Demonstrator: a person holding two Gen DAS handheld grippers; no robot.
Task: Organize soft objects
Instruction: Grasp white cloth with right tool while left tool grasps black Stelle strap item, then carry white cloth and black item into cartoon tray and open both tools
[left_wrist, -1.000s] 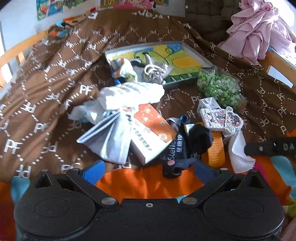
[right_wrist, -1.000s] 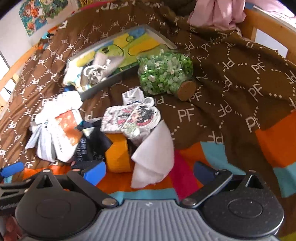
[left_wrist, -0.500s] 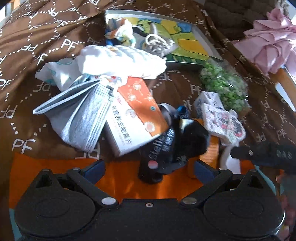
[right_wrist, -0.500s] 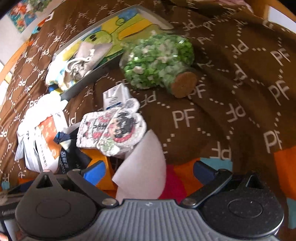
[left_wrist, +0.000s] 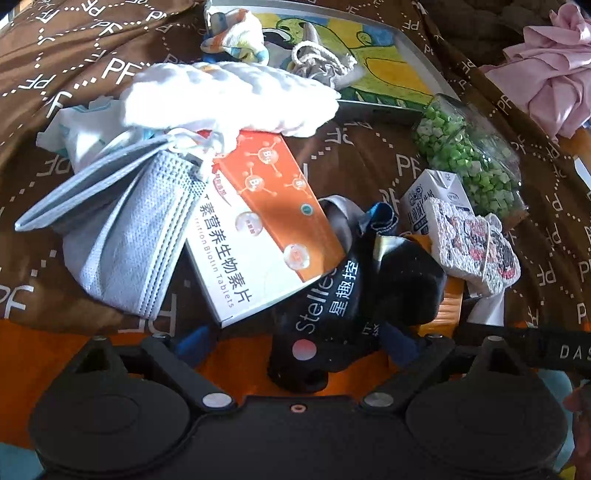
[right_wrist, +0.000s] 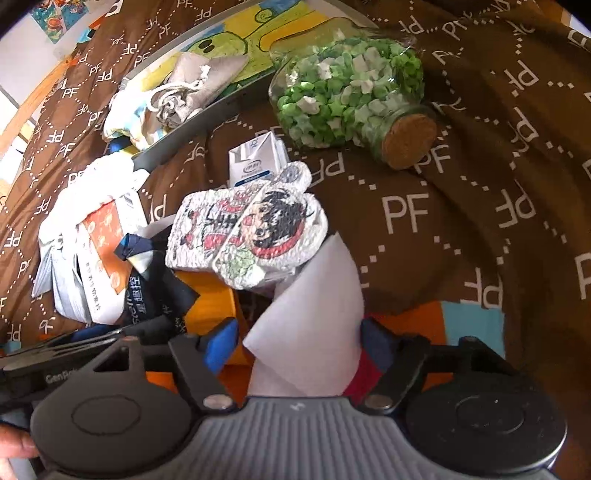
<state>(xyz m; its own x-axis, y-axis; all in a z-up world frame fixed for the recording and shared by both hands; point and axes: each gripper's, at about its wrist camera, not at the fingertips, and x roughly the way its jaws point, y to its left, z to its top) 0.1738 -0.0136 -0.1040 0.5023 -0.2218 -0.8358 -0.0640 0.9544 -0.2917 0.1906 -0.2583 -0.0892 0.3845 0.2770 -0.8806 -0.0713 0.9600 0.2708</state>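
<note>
Left gripper (left_wrist: 295, 338) fingers spread either side of a black fabric lanyard bundle (left_wrist: 354, 299) printed "Stelle" plus Chinese characters, lying on the brown "PF"-patterned quilt (left_wrist: 417, 162) beside a glossy orange-white box (left_wrist: 258, 229) reading "Biotin Tablets". Right gripper (right_wrist: 299, 341) fingers spread around a smooth white sheet (right_wrist: 314, 314) (not clamped), under a nubby cartoon-print towel (right_wrist: 247, 232). Pleated grey face mask (left_wrist: 122, 236) touches the box; cork-stoppered glass jar (right_wrist: 351, 92) of green paper stars lies on its side.

The right gripper (right_wrist: 297, 341) is wide open around a white cloth (right_wrist: 310, 325). A cartoon towel (right_wrist: 247, 236) lies just ahead.
</note>
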